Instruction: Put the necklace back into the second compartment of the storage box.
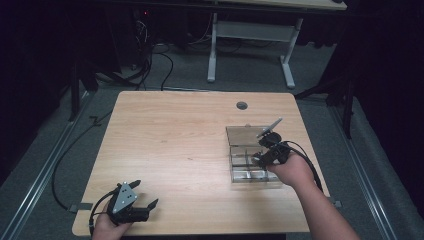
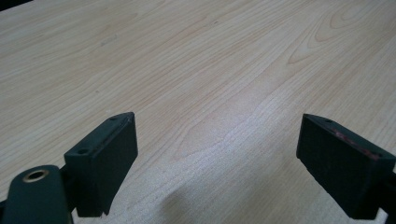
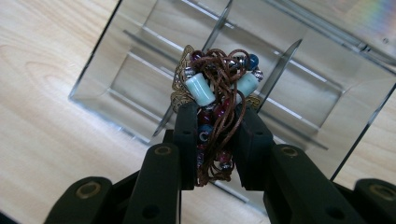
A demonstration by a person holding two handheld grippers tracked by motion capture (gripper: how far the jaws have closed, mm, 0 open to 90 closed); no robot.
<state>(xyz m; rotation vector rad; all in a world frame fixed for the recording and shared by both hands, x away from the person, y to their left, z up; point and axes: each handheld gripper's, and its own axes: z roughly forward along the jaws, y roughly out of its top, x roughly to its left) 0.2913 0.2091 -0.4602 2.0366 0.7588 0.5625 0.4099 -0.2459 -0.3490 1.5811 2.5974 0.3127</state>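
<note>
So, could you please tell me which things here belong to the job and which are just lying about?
In the job:
- right tongs
- beaded cord bundle
- clear compartment box

Lying about:
- left tongs, open over bare table
- grey desk frame behind

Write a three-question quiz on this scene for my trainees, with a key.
1. True or false: the right gripper is shut on a beaded bracelet.
2. What lies under that gripper: A, a clear box with dividers; B, a metal bowl; C, a cloth bag?
3. Fill in: the left gripper has its fingers ____ above bare table.

Key:
1. True: the fingers pinch the bunched cord and beads.
2. A: the box stands open at the table's right side.
3. Open: nothing is between them.
</note>
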